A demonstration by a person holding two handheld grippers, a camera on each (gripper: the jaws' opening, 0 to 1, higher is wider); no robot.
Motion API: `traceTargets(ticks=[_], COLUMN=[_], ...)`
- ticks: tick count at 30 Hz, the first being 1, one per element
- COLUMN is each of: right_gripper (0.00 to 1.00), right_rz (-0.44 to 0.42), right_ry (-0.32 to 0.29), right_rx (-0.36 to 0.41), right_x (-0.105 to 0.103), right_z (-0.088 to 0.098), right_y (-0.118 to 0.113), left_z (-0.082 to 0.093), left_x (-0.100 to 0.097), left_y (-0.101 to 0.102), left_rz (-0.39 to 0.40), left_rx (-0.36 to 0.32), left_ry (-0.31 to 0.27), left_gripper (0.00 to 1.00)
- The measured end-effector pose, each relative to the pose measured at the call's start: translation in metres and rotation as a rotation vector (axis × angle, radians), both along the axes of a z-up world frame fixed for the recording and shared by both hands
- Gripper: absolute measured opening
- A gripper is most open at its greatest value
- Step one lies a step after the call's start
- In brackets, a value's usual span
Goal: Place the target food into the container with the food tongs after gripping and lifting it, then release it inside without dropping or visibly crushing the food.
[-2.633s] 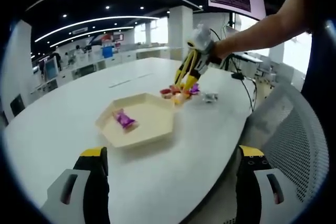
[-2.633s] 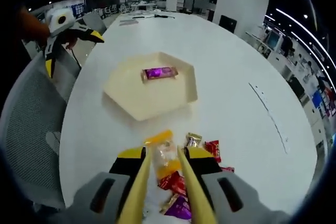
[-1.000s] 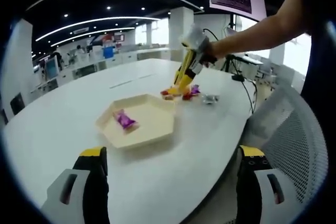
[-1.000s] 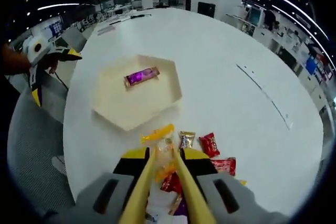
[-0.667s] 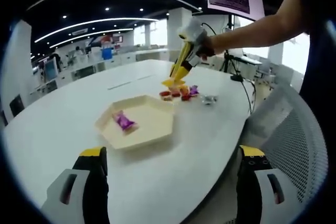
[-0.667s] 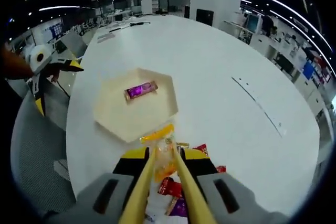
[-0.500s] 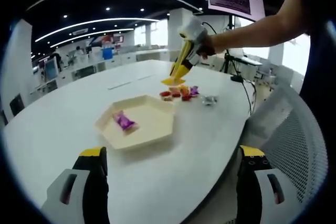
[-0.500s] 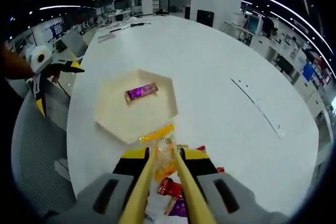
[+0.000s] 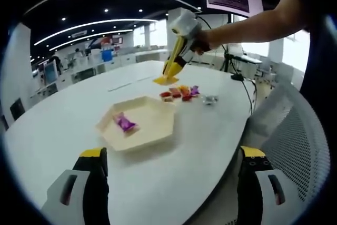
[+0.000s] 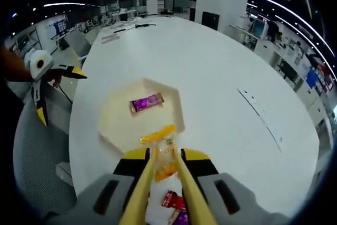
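My right gripper [image 10: 164,157] is shut on yellow food tongs [image 10: 140,188], and the tongs pinch a yellow-orange wrapped snack [image 10: 160,146]. The snack hangs in the air over the near edge of the cream hexagonal tray [image 10: 117,122]. A purple wrapped candy [image 10: 147,102] lies inside the tray. In the left gripper view the right gripper [image 9: 182,23] holds the tongs [image 9: 173,60] and snack [image 9: 165,80] above the table, beyond the tray [image 9: 152,125] with its purple candy [image 9: 125,122]. My left gripper [image 9: 171,183] is open, with nothing between its jaws, low at the table's near edge.
A pile of red, orange and purple wrapped snacks [image 9: 180,93] and a silver wrapper [image 9: 210,98] lie on the white table past the tray; part of the pile [image 10: 174,204] shows under the tongs. A grey mesh chair [image 9: 287,130] stands at the table's edge.
The right gripper has lifted the snack off the pile and carried it up and toward the tray. The left gripper has stayed still and open.
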State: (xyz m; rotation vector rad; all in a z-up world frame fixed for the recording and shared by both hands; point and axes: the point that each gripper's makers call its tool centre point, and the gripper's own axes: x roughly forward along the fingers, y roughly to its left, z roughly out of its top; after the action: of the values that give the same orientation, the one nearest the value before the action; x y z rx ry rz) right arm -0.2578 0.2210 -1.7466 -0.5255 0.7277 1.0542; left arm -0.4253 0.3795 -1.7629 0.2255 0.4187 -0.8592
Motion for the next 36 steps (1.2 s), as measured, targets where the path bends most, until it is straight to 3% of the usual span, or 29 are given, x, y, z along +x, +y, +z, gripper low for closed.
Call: traceTargets(ticks=[20,27,36], right_gripper=[0.22,0.22,0.22], right_rz=[0.044,0.081,0.085], right_ry=[0.007,0.009,0.018], right_rx=[-0.014,-0.049,-0.042], right_x=[0.015,0.018,0.024], right_z=[0.005,-0.003,0.001], right_y=[0.054,0.072,0.083], left_z=[-0.003,-0.004,-0.004], left_x=[0.000,0.000,0.000], left_y=[0.002,0.003,0.003], left_rz=[-0.005,-0.006,-0.005], left_rx=[0.043,0.048,0.048], left_ry=[-0.024,-0.024,-0.023], left_gripper=[0.99,0.99,0.97])
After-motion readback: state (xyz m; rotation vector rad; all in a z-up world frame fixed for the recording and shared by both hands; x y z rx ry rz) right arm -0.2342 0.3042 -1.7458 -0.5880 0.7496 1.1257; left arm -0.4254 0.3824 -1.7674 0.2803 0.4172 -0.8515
